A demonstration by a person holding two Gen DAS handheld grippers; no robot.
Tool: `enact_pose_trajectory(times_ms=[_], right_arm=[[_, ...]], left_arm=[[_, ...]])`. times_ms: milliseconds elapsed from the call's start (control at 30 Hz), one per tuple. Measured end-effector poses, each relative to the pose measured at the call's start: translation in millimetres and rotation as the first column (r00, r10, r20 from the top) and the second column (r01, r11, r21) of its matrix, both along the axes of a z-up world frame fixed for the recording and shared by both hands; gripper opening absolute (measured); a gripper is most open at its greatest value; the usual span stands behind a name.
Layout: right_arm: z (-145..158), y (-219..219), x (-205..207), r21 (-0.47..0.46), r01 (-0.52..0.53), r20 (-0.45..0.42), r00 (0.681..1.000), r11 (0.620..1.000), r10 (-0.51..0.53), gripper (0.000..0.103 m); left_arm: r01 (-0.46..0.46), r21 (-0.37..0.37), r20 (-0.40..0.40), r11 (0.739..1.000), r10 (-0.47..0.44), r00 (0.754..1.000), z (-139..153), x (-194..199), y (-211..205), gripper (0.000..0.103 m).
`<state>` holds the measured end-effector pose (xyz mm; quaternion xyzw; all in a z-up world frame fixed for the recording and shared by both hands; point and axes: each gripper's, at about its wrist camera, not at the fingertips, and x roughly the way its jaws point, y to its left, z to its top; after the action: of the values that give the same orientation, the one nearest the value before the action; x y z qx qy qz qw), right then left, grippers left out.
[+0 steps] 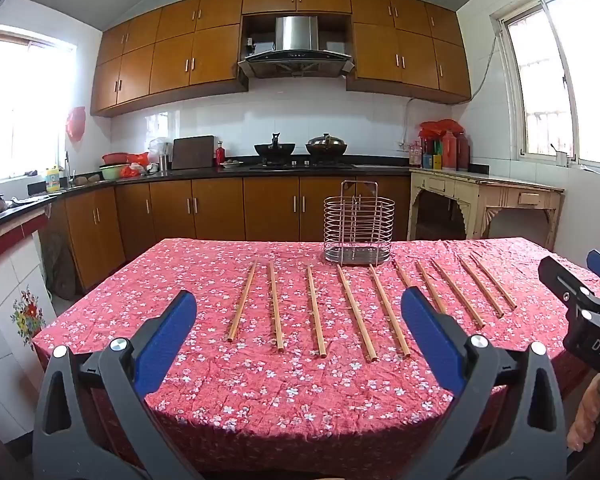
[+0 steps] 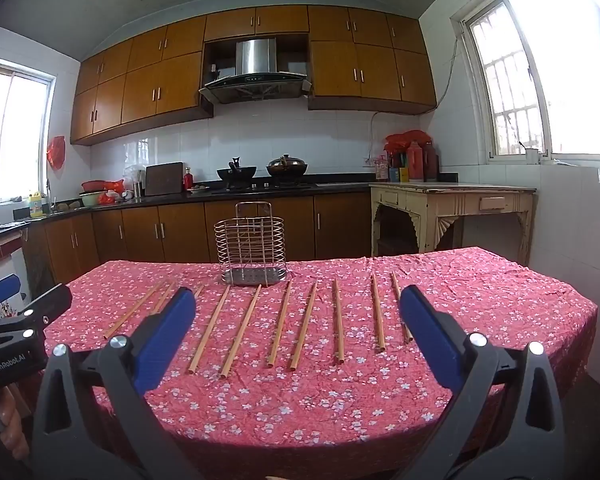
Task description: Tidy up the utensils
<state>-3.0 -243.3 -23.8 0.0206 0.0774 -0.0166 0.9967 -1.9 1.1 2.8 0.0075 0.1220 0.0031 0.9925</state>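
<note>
Ten wooden chopsticks (image 2: 244, 330) lie side by side, apart, in a row across the cloth-covered surface (image 2: 300, 408). Behind the row's middle stands an upright wire utensil rack (image 2: 253, 246). Beyond the surface runs a kitchen counter (image 2: 340, 188) bearing two woks (image 2: 262, 171).

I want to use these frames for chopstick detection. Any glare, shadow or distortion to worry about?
Left wrist view: windows blown out, fisheye bends the table edge, chopsticks evenly lit and sharp. Right wrist view: right window glares white, tablecloth's near edge falls into shadow.
</note>
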Motion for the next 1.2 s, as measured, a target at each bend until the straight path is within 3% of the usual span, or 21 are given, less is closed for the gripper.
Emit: enact_pose_trajectory(times_ms=[1200], right_arm=[[-0.2,-1.0,1.0,0.006,0.0,0.0,1.0,1.0,0.0,0.099]], left_arm=[[0.01,-0.001,0.001,1.0,-0.01,1.0,-2.9,2.3,-1.2,0.101]])
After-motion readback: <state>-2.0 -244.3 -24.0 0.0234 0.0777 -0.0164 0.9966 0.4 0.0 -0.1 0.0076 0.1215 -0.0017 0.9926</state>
